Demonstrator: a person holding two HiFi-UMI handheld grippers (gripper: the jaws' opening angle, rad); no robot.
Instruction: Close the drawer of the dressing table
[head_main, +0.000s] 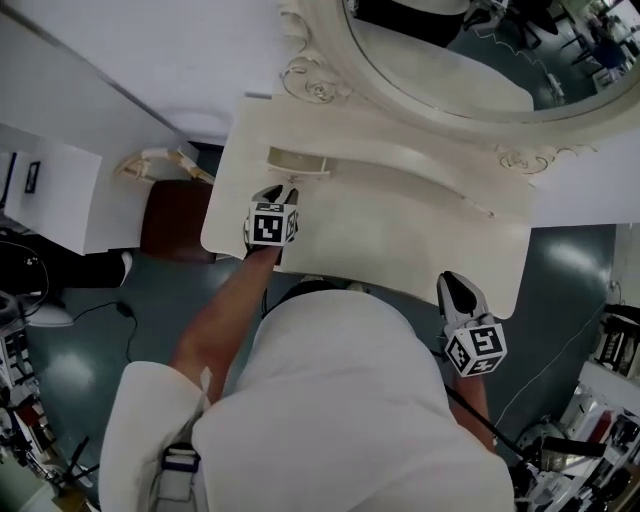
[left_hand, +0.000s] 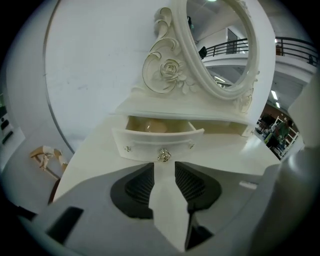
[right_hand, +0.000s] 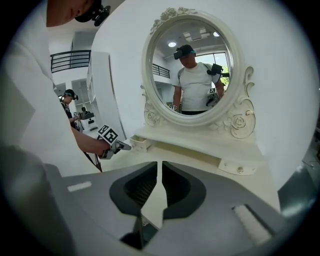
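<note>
The white dressing table (head_main: 400, 235) has a small left drawer (head_main: 298, 160) pulled out under the oval mirror (head_main: 450, 60). In the left gripper view the drawer front (left_hand: 145, 142) with its silver knob (left_hand: 163, 155) lies just beyond my left gripper (left_hand: 164, 169), whose jaws stand open and empty, apart from the knob. From above, the left gripper (head_main: 282, 192) points at the drawer from the table's front left. My right gripper (head_main: 452, 285) hovers over the table's front right edge. Its jaws (right_hand: 160, 167) are shut to a thin slit, holding nothing.
A second small drawer (right_hand: 240, 167) at the table's right is closed. A brown seat (head_main: 175, 215) and a cream ornate piece (head_main: 150, 162) stand on the floor left of the table. A white wall runs behind the mirror. Cables and gear lie on the floor at both sides.
</note>
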